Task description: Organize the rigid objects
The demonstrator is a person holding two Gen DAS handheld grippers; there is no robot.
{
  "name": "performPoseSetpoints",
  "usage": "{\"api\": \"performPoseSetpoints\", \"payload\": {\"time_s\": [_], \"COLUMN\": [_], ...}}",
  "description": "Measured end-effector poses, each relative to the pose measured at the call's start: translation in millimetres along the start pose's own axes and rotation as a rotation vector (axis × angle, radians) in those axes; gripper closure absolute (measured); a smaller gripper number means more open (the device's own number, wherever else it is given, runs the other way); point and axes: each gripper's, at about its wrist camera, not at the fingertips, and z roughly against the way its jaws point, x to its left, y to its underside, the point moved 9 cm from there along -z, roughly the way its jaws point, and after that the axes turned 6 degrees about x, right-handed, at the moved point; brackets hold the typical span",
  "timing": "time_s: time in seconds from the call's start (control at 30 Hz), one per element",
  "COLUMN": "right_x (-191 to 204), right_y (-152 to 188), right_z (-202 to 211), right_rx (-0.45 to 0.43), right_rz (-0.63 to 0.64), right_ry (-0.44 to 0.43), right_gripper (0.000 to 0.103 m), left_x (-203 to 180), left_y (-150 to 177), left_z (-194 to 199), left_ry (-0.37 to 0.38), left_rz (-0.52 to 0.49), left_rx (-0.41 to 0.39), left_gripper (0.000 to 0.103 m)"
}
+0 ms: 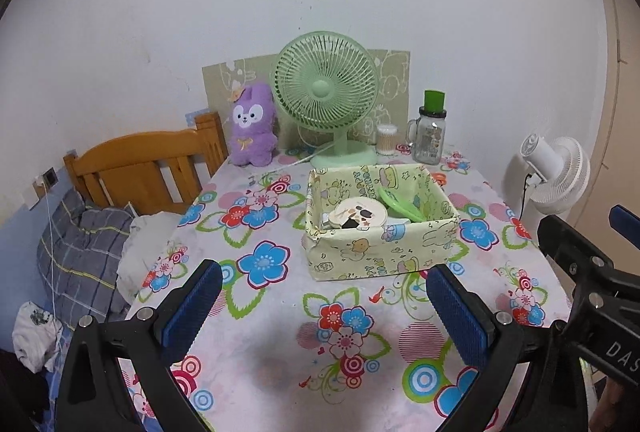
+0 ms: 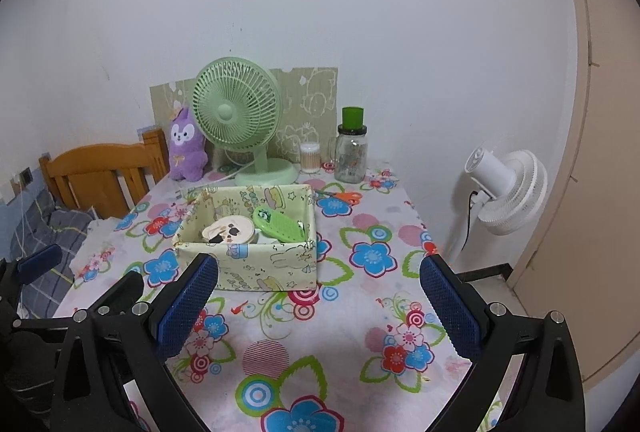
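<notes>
Nearest, left gripper (image 1: 324,308) and right gripper (image 2: 318,306) both hover wide open and empty over the floral surface (image 2: 320,352). Storage box (image 2: 256,272) sits dead ahead of both, apart from the pads, already holding a round tin (image 2: 230,228) and green comb (image 2: 280,226). Beyond it orange scissors (image 2: 346,197) lie loose, long axis sideways, nearer the right gripper; likely next pick.

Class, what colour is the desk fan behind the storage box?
Pale green desk fan; clearest in the left wrist view.
</notes>
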Motion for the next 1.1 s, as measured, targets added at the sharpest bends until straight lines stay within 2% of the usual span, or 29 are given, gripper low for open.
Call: {"api": "performPoseSetpoints", "payload": {"time_s": [0.23,0.4,0.6,1.1], "right_x": [-4.7,-7.4,-8.7,-13.0], "right_y": [0.1,1.0,4.0,-8.8], "right_z": [16.2,20.3,11.3,3.2], "right_rx": [-0.036,-0.039,-0.006,-0.005], "right_rz": [-0.010,-0.016,0.005,-0.016], "right_ry": [0.009,0.013,0.033,0.016], "right_gripper": [0.000,0.000,0.000,0.000], "left_x": [-0.2,0.2,2.8,1.4], "left_y": [-0.1,0.0,-4.7,-20.2], "left_z": [15.1,15.9,11.9,9.5], "left_ry": [0.016,0.017,0.040,0.028], "left_rz": [-0.008,-0.004,0.034,0.036], "left_rx": [-0.040,-0.040,-0.010,-0.026], "left_gripper": [0.000,0.000,0.000,0.000]}}
